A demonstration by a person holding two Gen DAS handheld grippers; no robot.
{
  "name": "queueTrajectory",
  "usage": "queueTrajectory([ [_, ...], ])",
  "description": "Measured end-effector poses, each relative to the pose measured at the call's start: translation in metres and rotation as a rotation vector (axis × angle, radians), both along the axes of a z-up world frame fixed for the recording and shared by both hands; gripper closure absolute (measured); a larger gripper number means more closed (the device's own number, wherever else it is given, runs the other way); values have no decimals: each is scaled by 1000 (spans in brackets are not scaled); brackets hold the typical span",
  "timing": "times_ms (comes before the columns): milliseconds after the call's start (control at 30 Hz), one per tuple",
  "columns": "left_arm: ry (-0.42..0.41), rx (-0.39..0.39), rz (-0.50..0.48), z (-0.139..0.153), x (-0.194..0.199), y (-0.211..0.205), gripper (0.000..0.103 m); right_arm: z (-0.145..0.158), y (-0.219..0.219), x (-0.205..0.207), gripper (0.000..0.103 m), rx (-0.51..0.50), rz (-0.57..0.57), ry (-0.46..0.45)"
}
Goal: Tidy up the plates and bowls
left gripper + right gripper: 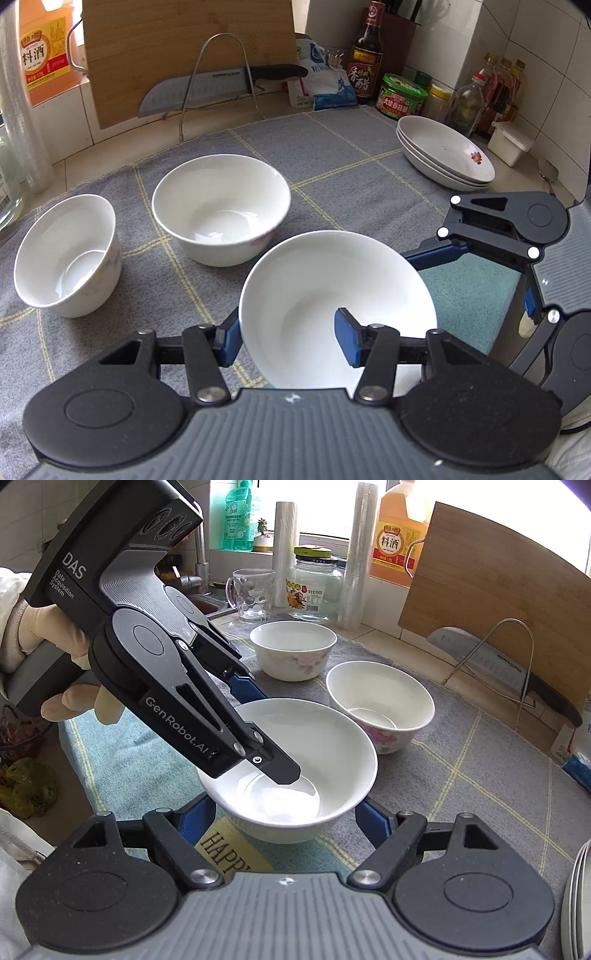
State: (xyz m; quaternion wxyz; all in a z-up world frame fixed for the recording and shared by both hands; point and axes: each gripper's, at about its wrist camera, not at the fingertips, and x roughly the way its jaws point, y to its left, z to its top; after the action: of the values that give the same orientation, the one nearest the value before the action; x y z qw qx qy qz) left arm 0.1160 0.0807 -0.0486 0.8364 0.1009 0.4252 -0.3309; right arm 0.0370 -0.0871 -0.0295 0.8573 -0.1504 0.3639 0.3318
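Three white bowls sit on a grey checked mat (332,155). The nearest bowl (332,295) is straddled at its rim by my left gripper (290,341): one blue pad is inside it, the other outside, with a gap still showing. In the right wrist view this bowl (314,746) lies between the open fingers of my right gripper (284,818), and the left gripper's finger (273,762) reaches into it. Two more bowls (221,210) (66,254) stand beyond. A stack of white plates (443,155) sits at the far right.
A bamboo cutting board (184,55) and a knife (207,90) on a wire rack stand at the back. Bottles and jars (402,94) line the back right corner. A glass mug (251,594), a jar and a cooking wine jug (399,542) stand by the sink.
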Motion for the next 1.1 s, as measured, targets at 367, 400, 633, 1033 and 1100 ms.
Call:
queueTrajectory([
  [367, 4, -9, -87, -5, 3, -46, 52, -2, -40, -4, 17, -40, -76, 17],
  [400, 5, -9, -92, -6, 4, -49, 52, -2, -44, -4, 17, -41, -82, 19],
  [633, 14, -12, -103, -10, 9, -63, 52, -5, -57, -1, 17, -48, -106, 33],
  [1033, 12, -16, -111, -13, 8, -69, 46, -10, -63, 4, 17, -32, -120, 65],
  [1100, 4, -25, -115, -12, 6, -70, 34, -10, -63, 4, 14, -31, -120, 67],
])
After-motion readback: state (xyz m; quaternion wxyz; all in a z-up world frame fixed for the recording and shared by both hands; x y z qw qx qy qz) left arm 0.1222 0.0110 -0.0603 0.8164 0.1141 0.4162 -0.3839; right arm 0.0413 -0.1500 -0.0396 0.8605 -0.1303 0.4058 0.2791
